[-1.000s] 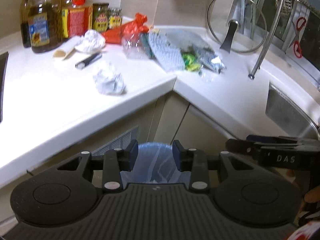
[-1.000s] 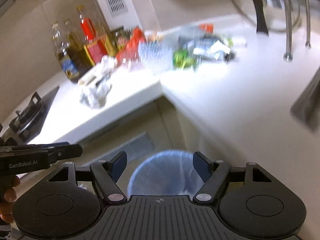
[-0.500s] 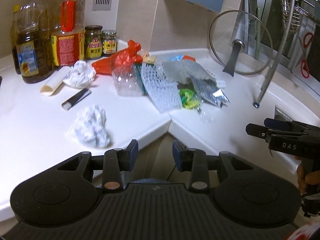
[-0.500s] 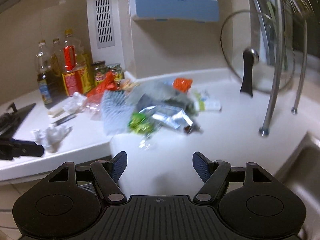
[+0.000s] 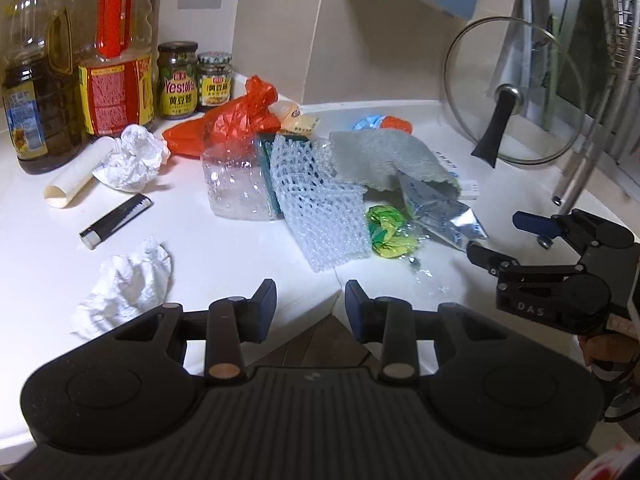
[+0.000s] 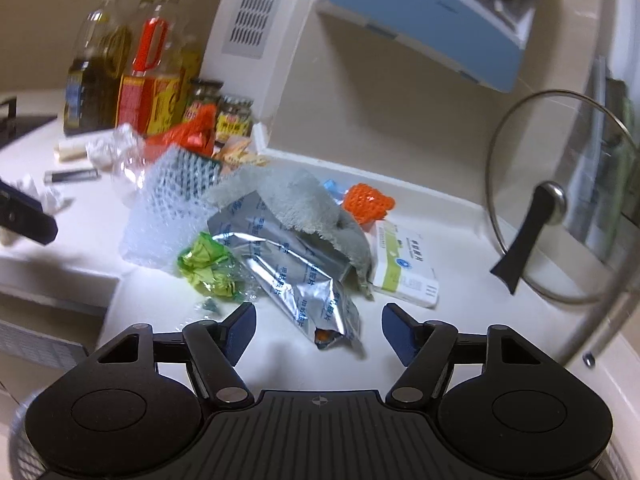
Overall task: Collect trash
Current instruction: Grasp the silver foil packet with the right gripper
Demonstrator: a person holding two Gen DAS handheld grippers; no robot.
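Note:
Trash is piled at the corner of the white counter (image 5: 224,256): a silver foil pouch (image 6: 288,272), a green wrapper (image 6: 210,266), white foam netting (image 5: 320,212), a grey cloth (image 5: 384,156), an orange bag (image 5: 236,120) and a clear plastic tub (image 5: 236,188). A crumpled white paper (image 5: 128,284) lies just left of my left gripper (image 5: 310,306), which stands open and empty over the counter's edge. My right gripper (image 6: 319,322) is closing. The pouch's torn end lies between its jaws, untouched by the pads. In the left wrist view the right gripper (image 5: 498,236) hovers right of the pile.
Oil bottles (image 5: 116,60) and jars (image 5: 178,80) line the back left. A lighter (image 5: 116,220), a cardboard tube (image 5: 76,180) and another paper ball (image 5: 132,158) lie in front of them. A glass lid (image 5: 512,92) leans at the right by steel poles (image 5: 576,176). A white box (image 6: 404,264) lies beside the cloth.
Both grippers came up from over the blue-lined bin to the counter, and the bin has left view. The right gripper rolled and closed in on the foil pouch, its jaws slightly narrower.

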